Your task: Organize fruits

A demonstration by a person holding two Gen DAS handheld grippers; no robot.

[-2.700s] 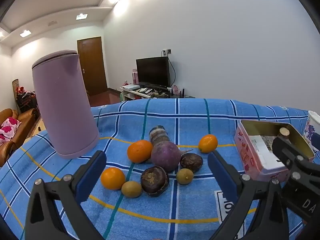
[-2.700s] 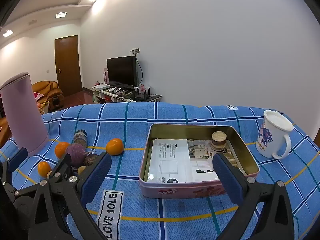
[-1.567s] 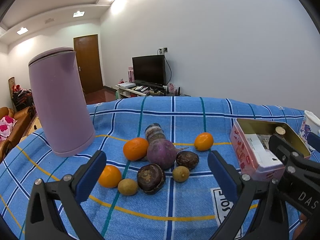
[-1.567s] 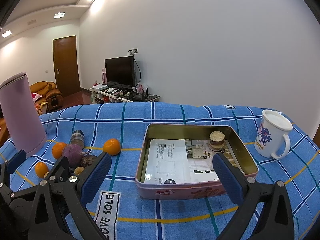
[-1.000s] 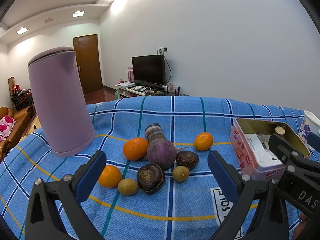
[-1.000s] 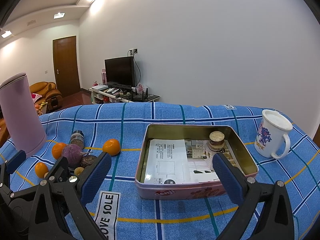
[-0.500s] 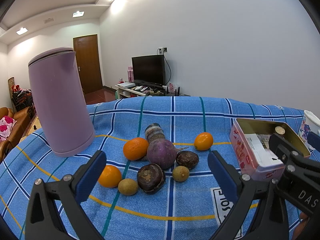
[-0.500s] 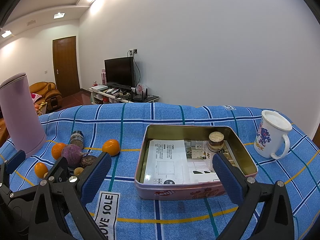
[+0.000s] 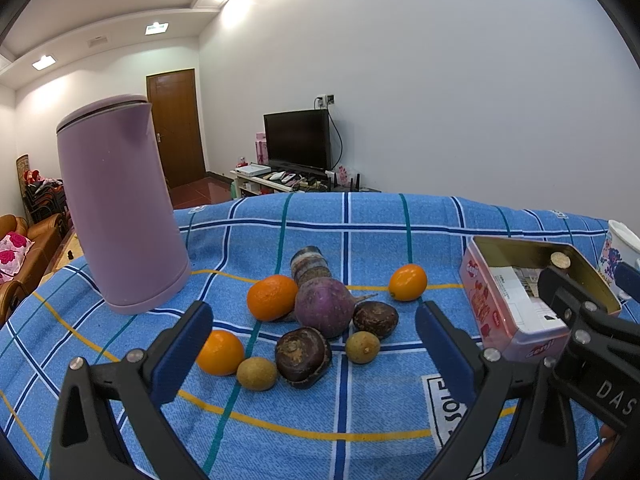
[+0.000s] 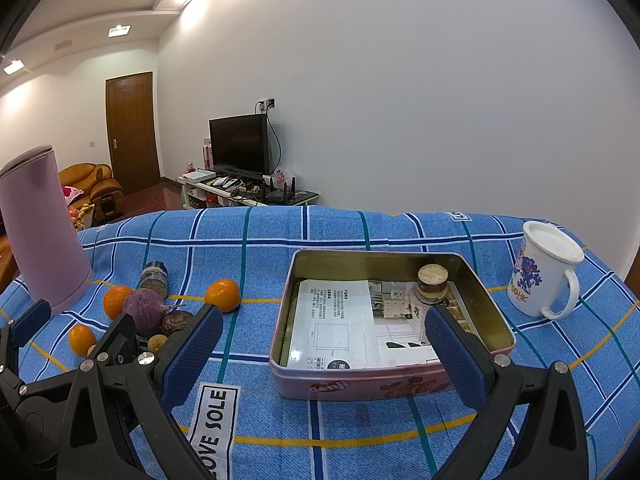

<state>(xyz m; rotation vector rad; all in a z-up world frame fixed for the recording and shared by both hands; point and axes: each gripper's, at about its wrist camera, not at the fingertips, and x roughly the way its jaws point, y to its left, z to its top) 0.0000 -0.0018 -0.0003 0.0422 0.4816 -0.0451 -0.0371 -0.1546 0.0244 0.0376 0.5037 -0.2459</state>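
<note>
We held the left gripper (image 9: 312, 344) with fingers spread wide before the fruit cluster (image 9: 316, 320); the right gripper (image 10: 320, 344) likewise gaped, empty, facing the tin (image 10: 400, 384).

A tall lilac plastic kettle (image 9: 120, 208) stands upright on the blue checked tablecloth (image 10: 344, 232). A white printed ceramic mug (image 10: 540, 274) stands at the cloth's right end. Beyond: black flat-screen television (image 10: 239, 145), brown wooden door (image 10: 131, 130), tan leather sofa (image 10: 90, 184).
</note>
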